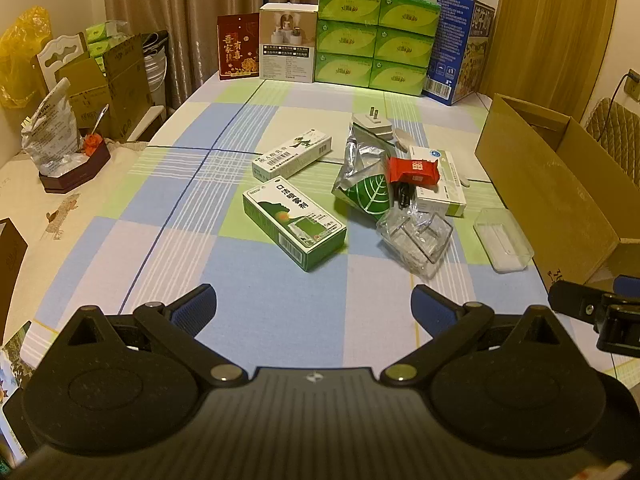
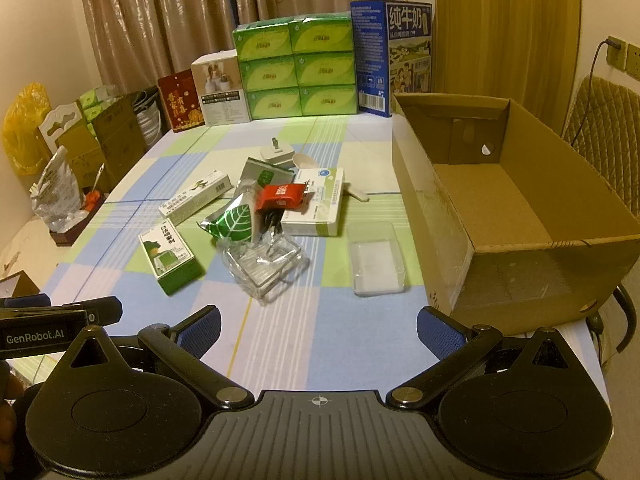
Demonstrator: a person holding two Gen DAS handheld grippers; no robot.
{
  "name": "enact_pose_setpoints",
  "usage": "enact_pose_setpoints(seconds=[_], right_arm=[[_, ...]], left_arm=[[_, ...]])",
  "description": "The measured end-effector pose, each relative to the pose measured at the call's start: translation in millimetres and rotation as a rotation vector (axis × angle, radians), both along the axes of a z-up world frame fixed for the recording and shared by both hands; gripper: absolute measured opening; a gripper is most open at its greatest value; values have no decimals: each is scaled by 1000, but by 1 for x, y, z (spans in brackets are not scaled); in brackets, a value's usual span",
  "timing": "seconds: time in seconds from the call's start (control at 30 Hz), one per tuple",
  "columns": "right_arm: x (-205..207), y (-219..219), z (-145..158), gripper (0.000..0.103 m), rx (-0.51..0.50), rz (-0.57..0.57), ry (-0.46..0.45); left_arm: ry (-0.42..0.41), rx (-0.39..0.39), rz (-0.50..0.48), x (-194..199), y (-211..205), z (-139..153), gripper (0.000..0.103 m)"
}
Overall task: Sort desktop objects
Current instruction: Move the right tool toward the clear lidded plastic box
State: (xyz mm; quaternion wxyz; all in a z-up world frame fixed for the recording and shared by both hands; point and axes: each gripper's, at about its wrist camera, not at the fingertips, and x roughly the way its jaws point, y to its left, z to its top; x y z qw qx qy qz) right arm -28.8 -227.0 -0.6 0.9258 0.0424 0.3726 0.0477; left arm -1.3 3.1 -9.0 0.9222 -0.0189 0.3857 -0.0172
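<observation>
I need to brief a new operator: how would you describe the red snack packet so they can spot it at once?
Start at the big open cardboard box on the right side of the checked tablecloth and look left to the pile of small items in the middle. The red snack packet lies on top, overlapping a white-and-green medicine box, just above the leaf-print foil pouch. It is the only red thing in the pile.

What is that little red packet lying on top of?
The red packet rests on the edge of a white and green box and over a dark object, too covered to identify. A leaf-print pouch lies beside it.
</observation>
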Motion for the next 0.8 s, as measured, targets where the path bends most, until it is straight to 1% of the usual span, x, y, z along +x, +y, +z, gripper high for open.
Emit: enact_pose_setpoints(seconds=[0.33, 0.5, 0.7, 0.8], right_arm=[[-1, 2, 2, 101, -19, 15, -3], [3, -5, 7, 101, -11, 13, 20], [4, -12, 22, 101, -11, -6, -9], [4, -11, 29, 101, -19, -8, -36]], left_arm=[[9, -8, -6, 1, 0, -1, 102], [-7, -17, -28, 1, 0, 7, 102], [-36, -48, -43, 12, 4, 23, 102], [-58, -50, -63, 19, 4, 32, 102]])
